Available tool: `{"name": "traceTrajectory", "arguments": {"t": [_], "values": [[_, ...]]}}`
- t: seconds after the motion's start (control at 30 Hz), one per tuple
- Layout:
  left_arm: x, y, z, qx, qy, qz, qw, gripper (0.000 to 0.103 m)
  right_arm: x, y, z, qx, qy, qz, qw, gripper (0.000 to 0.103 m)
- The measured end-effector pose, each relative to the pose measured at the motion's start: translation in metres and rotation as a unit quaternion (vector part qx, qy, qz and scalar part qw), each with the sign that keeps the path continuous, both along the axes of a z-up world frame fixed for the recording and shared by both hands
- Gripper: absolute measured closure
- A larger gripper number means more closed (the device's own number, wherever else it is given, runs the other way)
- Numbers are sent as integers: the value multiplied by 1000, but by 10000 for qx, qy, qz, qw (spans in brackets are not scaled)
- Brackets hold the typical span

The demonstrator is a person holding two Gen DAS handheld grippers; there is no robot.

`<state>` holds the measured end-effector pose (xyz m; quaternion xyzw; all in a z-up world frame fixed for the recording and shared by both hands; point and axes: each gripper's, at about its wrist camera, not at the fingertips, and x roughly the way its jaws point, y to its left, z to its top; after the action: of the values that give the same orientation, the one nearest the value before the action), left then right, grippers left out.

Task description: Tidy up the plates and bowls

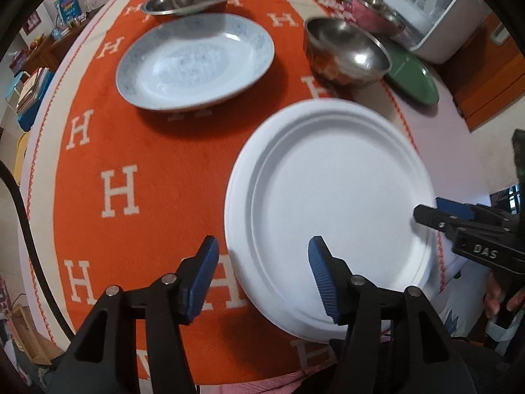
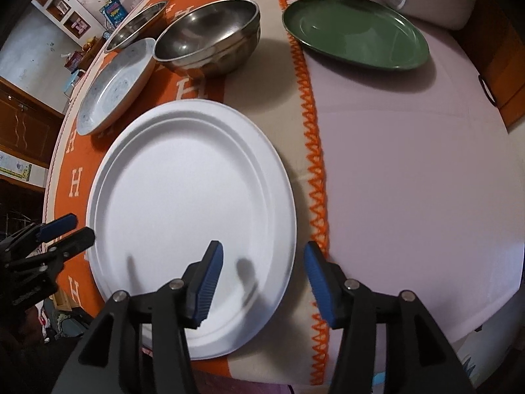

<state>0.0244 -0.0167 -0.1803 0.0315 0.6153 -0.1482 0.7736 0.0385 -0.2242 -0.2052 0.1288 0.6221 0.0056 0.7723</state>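
The white plate [image 1: 331, 203] is being straddled at opposite rims by the left gripper [image 1: 262, 279] and right gripper [image 2: 262, 282], both half-open and gripping nothing.

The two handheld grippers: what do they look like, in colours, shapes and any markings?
Both the left gripper and the right gripper have angular black plastic fingers joined by silver round pivot pins. Each fingertip carries a blue ribbed pad. In the left wrist view the right gripper's black body shows white letters "DAS". No sleeve is clearly visible.
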Motion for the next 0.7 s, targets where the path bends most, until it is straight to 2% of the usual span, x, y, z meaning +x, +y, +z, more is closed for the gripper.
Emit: {"name": "traceTrajectory", "arguments": {"t": [0.07,0.3,0.7], "values": [[2,6,7,-100,-49,92,9999,42,1,0,1,0,-28,-12,10000,49],[12,33,25,-361,-199,378,9984,39,-1,-2,13,-60,-271,-268,9993,44],[44,85,56,-568,-473,282,9969,37,-12,26,44,-112,-968,-859,9915,43]]}}
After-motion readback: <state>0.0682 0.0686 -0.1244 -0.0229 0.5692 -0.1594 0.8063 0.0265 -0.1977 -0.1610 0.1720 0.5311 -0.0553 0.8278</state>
